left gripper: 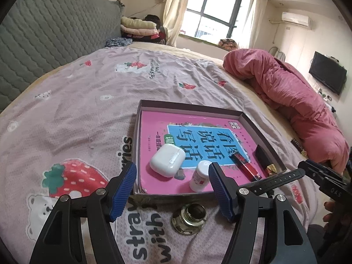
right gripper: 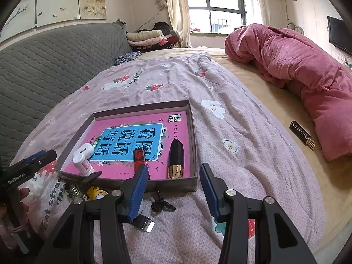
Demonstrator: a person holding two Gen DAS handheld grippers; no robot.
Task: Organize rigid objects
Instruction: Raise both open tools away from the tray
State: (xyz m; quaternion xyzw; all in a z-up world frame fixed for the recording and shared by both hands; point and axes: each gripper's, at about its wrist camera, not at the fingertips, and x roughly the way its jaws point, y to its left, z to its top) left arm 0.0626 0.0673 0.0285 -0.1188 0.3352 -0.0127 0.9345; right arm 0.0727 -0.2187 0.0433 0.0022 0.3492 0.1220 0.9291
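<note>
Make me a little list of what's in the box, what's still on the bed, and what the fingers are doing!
In box: shallow cardboard box holds pink book, white earbud case, small white pill bottle, red lip-gloss tube, black-and-gold lipstick.
On bed: empty glass jar, black keys, black-gold bar.
Left gripper: open, empty.
Right gripper: open, empty.

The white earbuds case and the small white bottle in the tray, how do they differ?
The earbuds case is the wider, rounded one and plain white; the small white bottle is a narrower cylinder with a pink-printed label. The case lies farther from the tray's near wall than the bottle. Both rest on the pink book in the tray.
</note>
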